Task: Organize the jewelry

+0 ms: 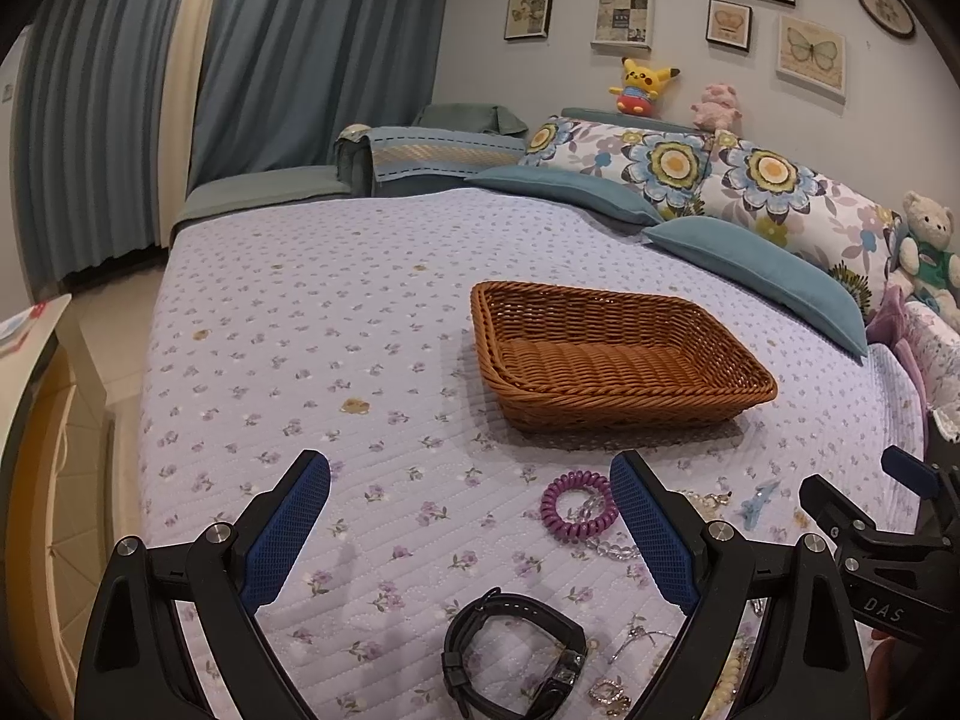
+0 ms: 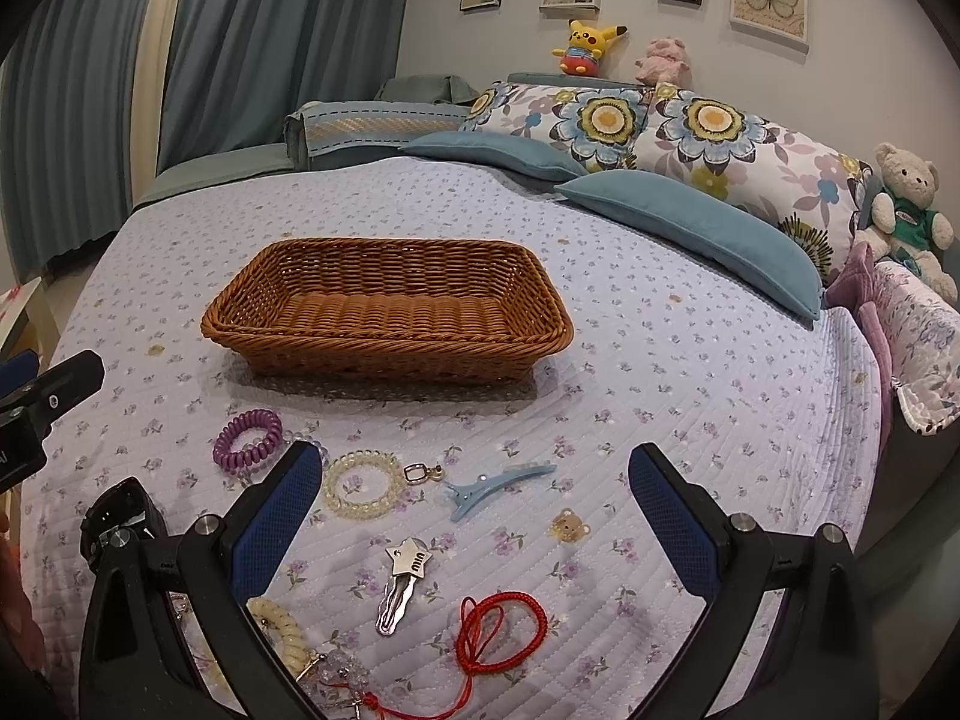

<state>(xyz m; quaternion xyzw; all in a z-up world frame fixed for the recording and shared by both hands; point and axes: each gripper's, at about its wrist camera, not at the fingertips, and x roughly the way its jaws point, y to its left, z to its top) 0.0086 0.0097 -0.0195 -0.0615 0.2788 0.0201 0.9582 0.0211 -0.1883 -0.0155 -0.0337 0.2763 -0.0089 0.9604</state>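
**Both claws spread wide above a scatter of jewelry, one basket beyond**

The left claw (image 1: 470,531) is released, its two blue-padded fingers (image 1: 287,531) far apart and gripping nothing. Just below its gap lies one black strap wristwatch (image 1: 514,648); ahead and slightly right of centre sits one purple spiral coil hair tie (image 1: 577,506), touching a strand of clear beads (image 1: 609,549). Farther ahead, to the right, rests one rectangular brown woven wicker basket (image 1: 612,387), nothing visible inside it, on the lilac floral quilted bedspread (image 1: 312,324).

The right claw (image 2: 468,516) is likewise released, fingers wide and holding nothing. Between them lie one silver star-topped hair clip (image 2: 401,585), one red braided cord loop (image 2: 501,630), one light blue plastic duckbill clip (image 2: 498,483) and one small bear-face charm (image 2: 569,525). One pale yellow translucent coil hair tie (image 2: 362,483) lies just beside the left finger's tip, with a small gold-framed pendant (image 2: 417,473) touching it. A second cream coil tie (image 2: 282,630) sits near the left finger's base. The basket is well ahead, left of centre.

Against the wall beyond stand three plush toys: one yellow (image 2: 585,45), one pink (image 2: 663,60), one cream teddy bear (image 2: 912,204).
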